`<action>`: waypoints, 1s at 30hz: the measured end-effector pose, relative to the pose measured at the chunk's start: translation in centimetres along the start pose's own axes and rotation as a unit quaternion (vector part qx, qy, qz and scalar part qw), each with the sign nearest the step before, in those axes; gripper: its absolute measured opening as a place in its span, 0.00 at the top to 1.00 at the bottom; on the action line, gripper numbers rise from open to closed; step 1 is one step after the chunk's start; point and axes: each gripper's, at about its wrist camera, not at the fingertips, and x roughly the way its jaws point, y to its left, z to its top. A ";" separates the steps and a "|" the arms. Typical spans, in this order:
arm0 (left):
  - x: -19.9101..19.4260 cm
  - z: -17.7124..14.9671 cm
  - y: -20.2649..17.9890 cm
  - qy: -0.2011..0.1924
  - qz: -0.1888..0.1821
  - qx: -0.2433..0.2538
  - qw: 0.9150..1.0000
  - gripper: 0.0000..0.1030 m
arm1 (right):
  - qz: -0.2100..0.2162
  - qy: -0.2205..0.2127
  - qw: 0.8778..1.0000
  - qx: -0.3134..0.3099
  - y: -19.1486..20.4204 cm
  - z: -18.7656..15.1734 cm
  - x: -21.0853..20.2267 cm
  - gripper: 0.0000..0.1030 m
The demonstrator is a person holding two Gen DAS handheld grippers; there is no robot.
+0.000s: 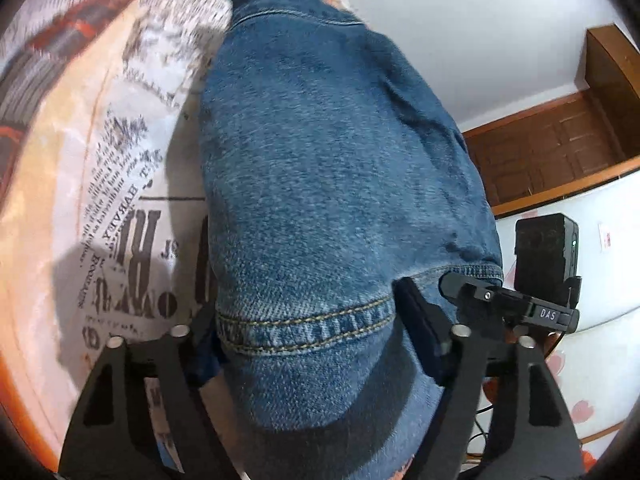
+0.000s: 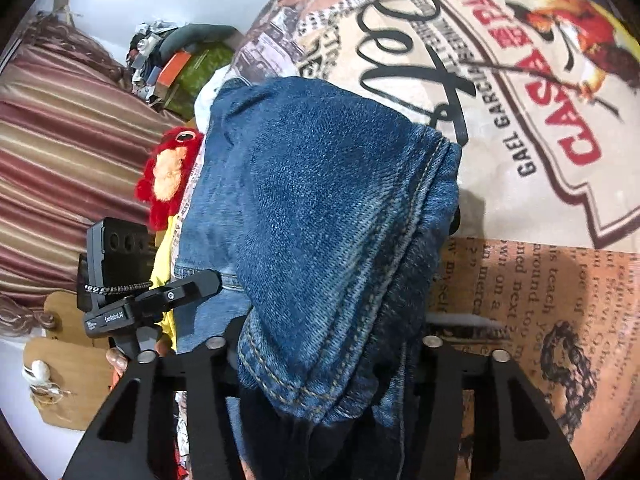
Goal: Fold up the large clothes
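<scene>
Blue denim jeans fill the middle of both views, lying on a printed bedspread. In the left wrist view my left gripper is shut on a stitched hem of the jeans. The cloth fills the gap between the left finger and the right pad. In the right wrist view my right gripper is shut on a bunched, seamed fold of the jeans. That fold drapes over the fingers and hides most of them; only one dark fingertip shows at the right.
The bedspread carries newspaper text and poster prints. Beside it to the left are a red plush toy, a striped cushion and a heap of clutter. A wooden door and white wall stand behind.
</scene>
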 end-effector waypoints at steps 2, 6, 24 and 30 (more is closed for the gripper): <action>-1.3 -0.5 -1.3 -0.012 0.013 0.025 1.000 0.36 | -0.009 -0.010 1.000 -0.016 1.4 -0.3 -1.0 0.58; -4.5 -1.3 -3.2 -0.038 0.021 0.048 0.998 0.38 | -0.011 -0.029 0.999 -0.042 3.8 -1.1 -3.4 0.60; -20.6 -6.3 0.6 -0.141 0.057 0.030 0.988 0.41 | 0.028 -0.031 0.991 -0.127 18.6 -5.1 -2.9 0.61; -22.5 -8.6 4.9 -0.143 0.081 -0.017 0.986 0.41 | 0.037 0.013 0.991 -0.129 20.8 -6.4 2.2 0.61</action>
